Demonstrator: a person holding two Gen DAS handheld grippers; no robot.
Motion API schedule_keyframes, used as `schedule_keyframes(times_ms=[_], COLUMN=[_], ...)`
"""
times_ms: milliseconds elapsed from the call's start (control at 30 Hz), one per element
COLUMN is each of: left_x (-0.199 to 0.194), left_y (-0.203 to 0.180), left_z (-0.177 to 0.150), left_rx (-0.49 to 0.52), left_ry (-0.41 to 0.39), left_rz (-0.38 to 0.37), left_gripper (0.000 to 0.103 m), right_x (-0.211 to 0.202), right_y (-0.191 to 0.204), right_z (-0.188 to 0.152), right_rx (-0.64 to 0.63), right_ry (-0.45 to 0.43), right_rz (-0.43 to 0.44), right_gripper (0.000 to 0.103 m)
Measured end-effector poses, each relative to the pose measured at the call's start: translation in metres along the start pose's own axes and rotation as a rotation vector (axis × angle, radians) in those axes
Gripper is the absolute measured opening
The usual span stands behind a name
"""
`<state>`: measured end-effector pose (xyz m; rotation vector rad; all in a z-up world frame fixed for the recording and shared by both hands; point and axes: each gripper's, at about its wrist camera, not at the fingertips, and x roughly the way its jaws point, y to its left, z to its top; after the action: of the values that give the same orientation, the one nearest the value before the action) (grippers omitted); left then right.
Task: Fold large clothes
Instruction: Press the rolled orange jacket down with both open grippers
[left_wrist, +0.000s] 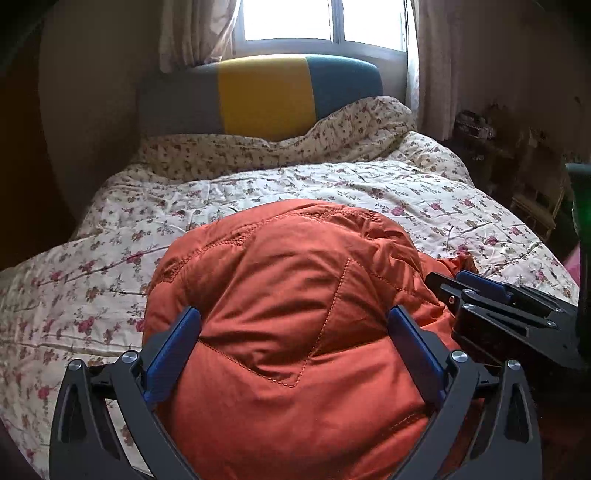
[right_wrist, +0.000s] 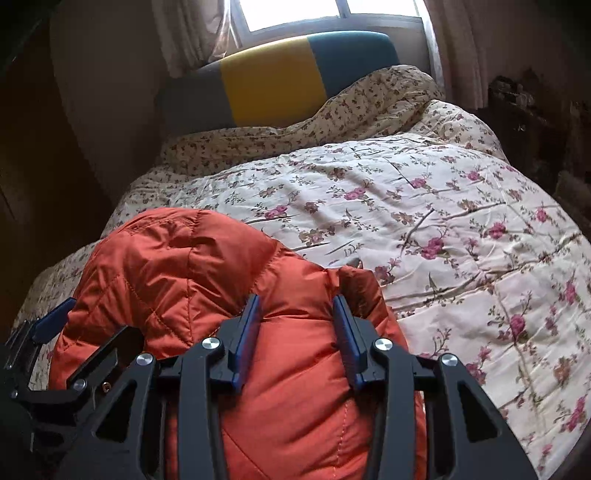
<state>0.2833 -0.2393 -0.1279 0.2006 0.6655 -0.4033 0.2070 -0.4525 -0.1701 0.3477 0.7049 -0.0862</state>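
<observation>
Dark at the far left in both views; nothing legible there beyond a plain wall. Bulky orange quilted puffer jacket (left_wrist: 295, 325) bunched in a rounded heap at the near edge of the bed with the cream floral quilted bedspread (left_wrist: 110, 266), lower part cut off by the frame, underside and any sleeves hidden in the folds.

Left tool (left_wrist: 293, 341) with blue-padded fingers (left_wrist: 173, 350) spread wide apart, straddling the jacket's bulge; pads close against the fabric on both sides, contact hard to confirm, no clamping visible. In the right wrist view, only one blue pad and part of the black frame of the left tool (right_wrist: 51, 321) visible at the jacket's left side, the rest hidden behind the heap.

Right tool (right_wrist: 297, 332) with fingers (right_wrist: 247, 336) partly apart, a ridge of the jacket (right_wrist: 192, 266) between them; squeezing or merely flanking, cannot tell. From the left wrist view, right tool (left_wrist: 480, 291) seen side-on at the jacket's right edge, tips buried against the fabric.

Open bedspread beyond the jacket toward the headboard end and across the whole right half of the bed. Crumpled small-print floral duvet (right_wrist: 332, 110) piled along the head edge against the grey, yellow and teal headboard (left_wrist: 266, 96). Bright window (left_wrist: 325, 18) above, overexposed. Dim clutter off the right edge, indistinct.
</observation>
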Motion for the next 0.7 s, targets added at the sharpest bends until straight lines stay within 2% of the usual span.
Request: schedule_keyframes(times_ms=[433, 500, 567, 600, 700], left_x=[0.009, 0.005, -0.004, -0.007, -0.025], left_y=[-0.003, -0.002, 0.004, 0.007, 0.028], left_z=[-0.007, -0.005, -0.001, 0.001, 0.004], left_rx=[0.008, 0.008, 0.001, -0.001, -0.067], left_ry=[-0.027, -0.024, -0.002, 0.011, 0.045], left_rz=[0.011, 0.007, -0.027, -0.041, -0.079], left_gripper=[0.1, 0.1, 0.1, 0.1, 0.1], right_x=[0.002, -0.007, -0.024, -0.037, -0.061], right_y=[-0.004, -0.001, -0.002, -0.004, -0.016], right_z=[0.0, 0.004, 0.007, 0.007, 0.002], right_rx=[0.028, 0.01, 0.006, 0.017, 0.056], right_ry=[0.008, 0.018, 0.007, -0.007, 0.0], right_rz=[0.018, 0.029, 0.036, 0.035, 0.037], right_gripper=[0.04, 0.048, 0.072, 0.076, 0.076])
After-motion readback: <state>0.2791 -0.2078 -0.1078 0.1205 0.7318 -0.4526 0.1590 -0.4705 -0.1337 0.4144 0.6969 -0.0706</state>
